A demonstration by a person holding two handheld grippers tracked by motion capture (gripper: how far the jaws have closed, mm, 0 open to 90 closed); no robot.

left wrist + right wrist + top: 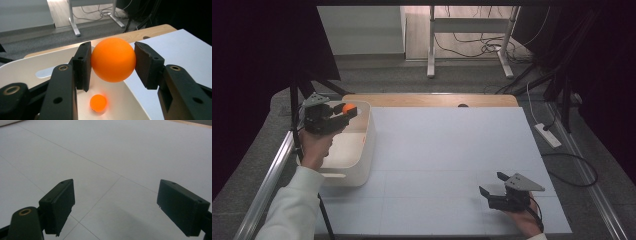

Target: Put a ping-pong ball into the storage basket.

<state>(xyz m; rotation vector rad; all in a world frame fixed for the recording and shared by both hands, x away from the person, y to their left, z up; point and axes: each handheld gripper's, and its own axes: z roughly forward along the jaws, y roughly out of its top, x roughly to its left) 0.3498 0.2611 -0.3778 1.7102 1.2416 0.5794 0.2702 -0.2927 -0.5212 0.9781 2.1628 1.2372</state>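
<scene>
So the worktop point(447, 165) has a big pale sheet laid over it, faint grid lines on it, with a strip of bare wood showing along the far edge. A white bin point(359, 155) sits at the left edge of the sheet. Past the worktop there's grey floor, the legs of another desk and a tangle of cables; a white power strip point(547, 135) lies on the floor off to the right. Nothing stands between either hand and the bin, and the middle of the sheet is bare.

The left tongs point(346, 111) are clamped on an orange ball point(113, 60), one pad pressed against each side of it, held over the bin's open top near its far corner. In the left gripper view you look straight down past the held ball and there's a second orange ball point(98, 103) lying on the bin floor right beneath.

The right tongs point(493, 183) sit low over the near right part of the sheet, jaws standing wide apart with nothing between them, just plain sheet.

Being a ball, it's round all over, so it has no long axis and doesn't point anywhere. The left tongs point out over the bin, roughly level.
</scene>
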